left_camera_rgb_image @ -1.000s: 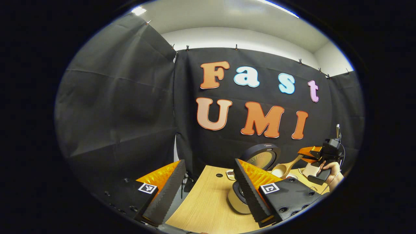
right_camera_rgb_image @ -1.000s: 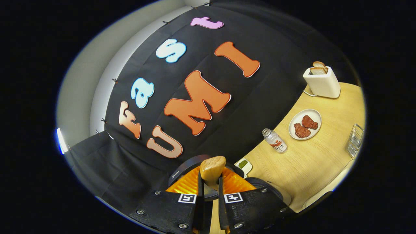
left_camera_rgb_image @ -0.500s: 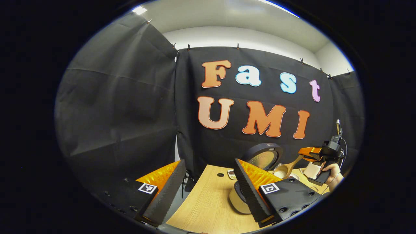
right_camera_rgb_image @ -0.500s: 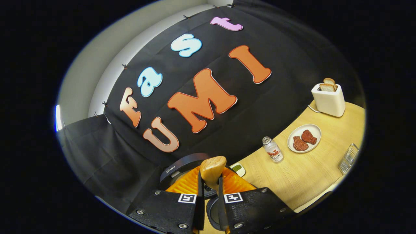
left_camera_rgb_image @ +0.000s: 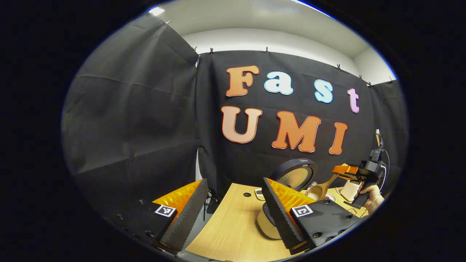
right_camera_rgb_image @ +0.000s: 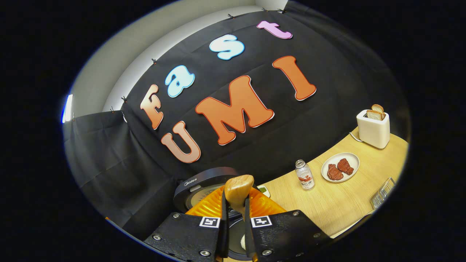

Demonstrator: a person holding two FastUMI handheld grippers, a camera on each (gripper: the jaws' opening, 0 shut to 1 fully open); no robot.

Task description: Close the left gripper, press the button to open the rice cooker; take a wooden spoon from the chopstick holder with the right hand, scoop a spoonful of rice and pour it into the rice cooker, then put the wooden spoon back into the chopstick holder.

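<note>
The table is pale wood with fine lines. The spoon is smooth wood. The toaster looks like smooth white plastic.

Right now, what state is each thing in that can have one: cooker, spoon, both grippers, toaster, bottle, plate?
Round dark rice cooker: lid open, raised.
Light wooden spoon: held by its handle above the cooker.
Right gripper: jaws shut on the spoon handle.
Left gripper: jaws open, holding nothing.
White toaster: upright, bread slices sticking up.
Small clear bottle: upright, capped.
White oval plate: holds two reddish pieces.
</note>
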